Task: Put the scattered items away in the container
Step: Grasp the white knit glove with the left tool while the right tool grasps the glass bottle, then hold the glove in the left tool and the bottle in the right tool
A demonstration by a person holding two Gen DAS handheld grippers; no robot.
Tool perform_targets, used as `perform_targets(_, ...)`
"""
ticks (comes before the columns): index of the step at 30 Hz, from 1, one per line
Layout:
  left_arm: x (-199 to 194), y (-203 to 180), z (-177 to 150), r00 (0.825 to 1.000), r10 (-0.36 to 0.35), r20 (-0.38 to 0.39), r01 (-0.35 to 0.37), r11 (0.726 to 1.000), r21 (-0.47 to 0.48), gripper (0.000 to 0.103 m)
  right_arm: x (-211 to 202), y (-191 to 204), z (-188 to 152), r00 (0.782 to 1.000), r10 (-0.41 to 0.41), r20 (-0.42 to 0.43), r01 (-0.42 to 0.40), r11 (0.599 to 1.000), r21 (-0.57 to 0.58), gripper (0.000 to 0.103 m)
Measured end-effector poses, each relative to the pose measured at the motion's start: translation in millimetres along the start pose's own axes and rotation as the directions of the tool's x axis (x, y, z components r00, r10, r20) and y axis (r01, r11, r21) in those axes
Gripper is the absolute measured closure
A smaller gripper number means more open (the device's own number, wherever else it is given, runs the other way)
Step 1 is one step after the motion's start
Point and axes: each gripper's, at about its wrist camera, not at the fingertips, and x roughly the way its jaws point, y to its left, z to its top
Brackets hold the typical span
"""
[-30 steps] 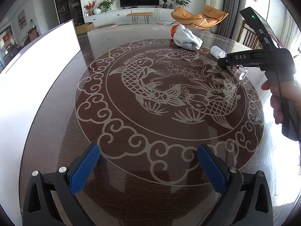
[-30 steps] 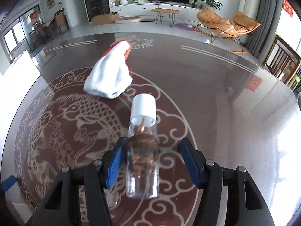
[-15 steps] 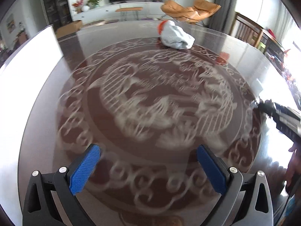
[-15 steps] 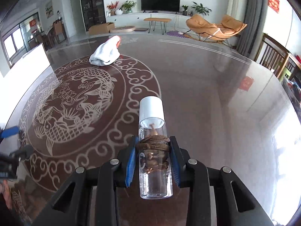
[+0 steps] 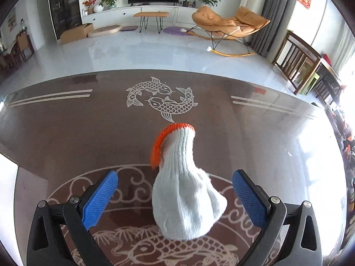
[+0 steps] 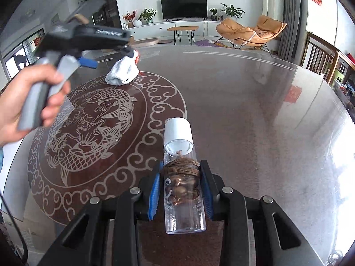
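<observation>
1. Between the left tool's (image 5: 175,197) spread, released pads lies the white glove (image 5: 184,195) on the tabletop (image 5: 66,133), long axis pointing away.
2. Right tool (image 6: 180,188), farther off, is clenched on the clear bottle (image 6: 183,188).

The right gripper (image 6: 180,188) has its 2 blue pads clamped on a clear bottle (image 6: 183,190) with a white cap (image 6: 178,130) pointing away over the table (image 6: 255,122). Beyond the bottle to the left, the left gripper (image 6: 106,51), somewhat blurred, hovers just beside a white glove (image 6: 122,73), perhaps touching it.
</observation>
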Motion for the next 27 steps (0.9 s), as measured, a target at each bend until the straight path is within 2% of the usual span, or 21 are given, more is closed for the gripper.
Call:
perform_targets(2, 14.0, -2.2, 4.7, 0.999, 0.003, -0.036, -0.004, 1.0, -0.014, 0.0, 0.5, 0.2, 0.2, 1.0, 0.004, 0.001, -0.004, 1.0, 0.003, 0.069)
perform_targets(3, 16.6, -2.5, 4.0, 0.999, 0.0, -0.039, -0.001, 1.0, -0.018, 0.025, 0.1, -0.5, 0.1, 1.0, 0.008, 0.001, -0.008, 1.0, 0.007, 0.069)
perform_targets(4, 16.9, -3.1, 2.2, 0.999, 0.006, -0.038, -0.007, 1.0, -0.017, 0.06, 0.0, -0.8, 0.2, 1.0, 0.012, 0.002, -0.012, 1.0, 0.01, 0.069)
perform_targets(7, 9.7, -5.3, -9.1, 1.0, 0.015, -0.021, -0.015, 1.0, 0.015, 0.068, -0.3, -0.7, 0.5, 1.0, 0.015, 0.002, -0.015, 1.0, 0.013, 0.069)
perform_targets(11, -12.6, 0.5, -53.1, 1.0, -0.022, -0.019, 0.023, 0.996, 0.084, 0.068, -0.7, -0.7, 0.8, 1.0, 0.013, 0.001, -0.013, 1.0, 0.01, 0.069)
perform_targets(15, -61.3, 13.9, -134.3, 1.0, -0.03, -0.009, 0.031, 0.989, 0.144, 0.068, -0.8, -2.2, 1.3, 1.0, 0.021, 0.002, -0.021, 1.0, 0.017, 0.069)
perform_targets(20, -123.4, 46.0, -236.9, 1.0, -0.022, -0.008, 0.023, 0.997, 0.074, 0.068, -2.4, -2.7, 0.5, 1.0, 0.025, 0.003, -0.025, 0.999, 0.02, 0.069)
perform_targets(23, -143.0, 57.4, -275.1, 1.0, -0.001, 0.025, 0.0, 0.999, 0.039, 0.068, -13.3, -2.4, -11.6, 0.999, 0.037, 0.009, -0.037, 0.998, 0.051, 0.069)
perform_targets(26, -148.2, 57.1, -291.0, 0.997, 0.048, 0.06, -0.051, 0.998, 0.045, 0.057, -28.3, 13.9, -32.2, 0.999, 0.046, 0.008, -0.046, 0.998, 0.045, 0.069)
perform_targets(27, -148.2, 56.0, -293.7, 0.995, 0.071, 0.063, -0.074, 0.996, 0.046, 0.042, -31.8, 21.4, -37.2, 0.999, 0.041, 0.006, -0.041, 0.999, 0.03, 0.069)
